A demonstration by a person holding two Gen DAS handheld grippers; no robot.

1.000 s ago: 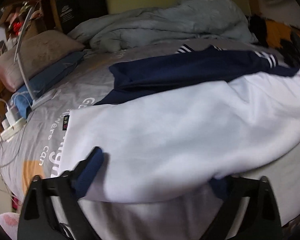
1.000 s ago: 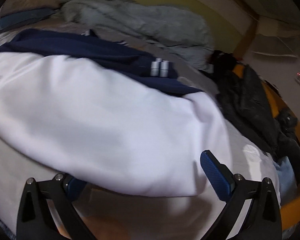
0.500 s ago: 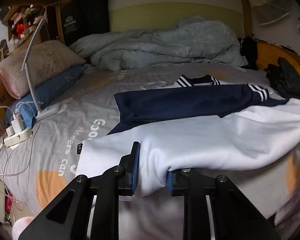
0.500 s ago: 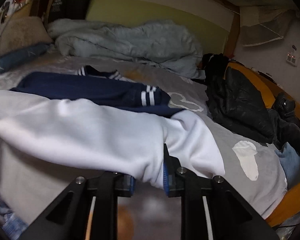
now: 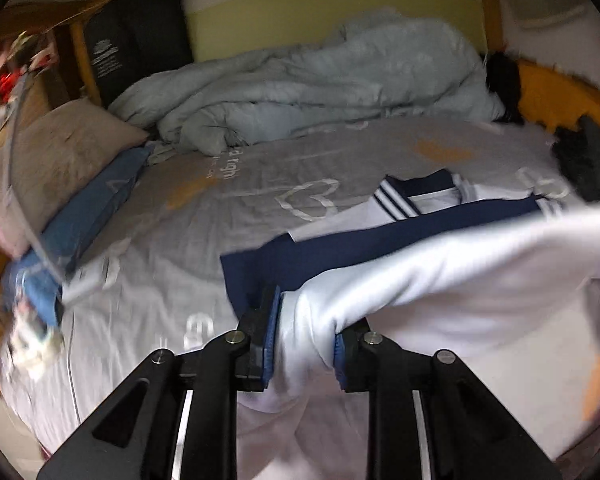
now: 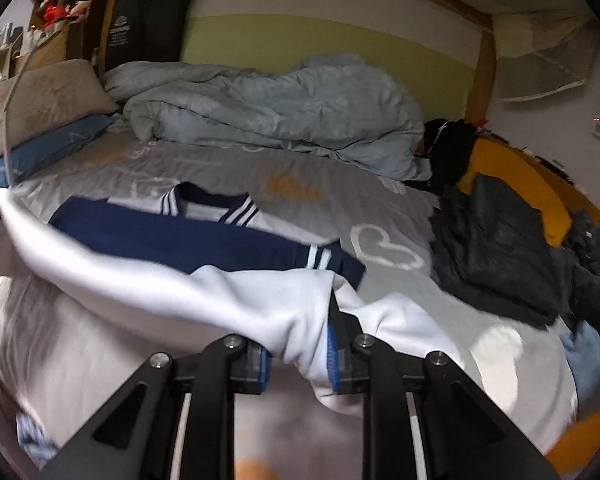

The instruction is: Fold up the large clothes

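We had the left tongs (image 5: pixel 302 336) pinching the white garment (image 5: pixel 440 276) above the bed (image 5: pixel 204 216); the right tongs (image 6: pixel 298 346) pinched its other end.

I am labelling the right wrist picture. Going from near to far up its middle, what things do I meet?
right gripper → white garment shut between its fingers → navy band → striped collar → grey bedsheet → crumpled pale quilt → green wall.
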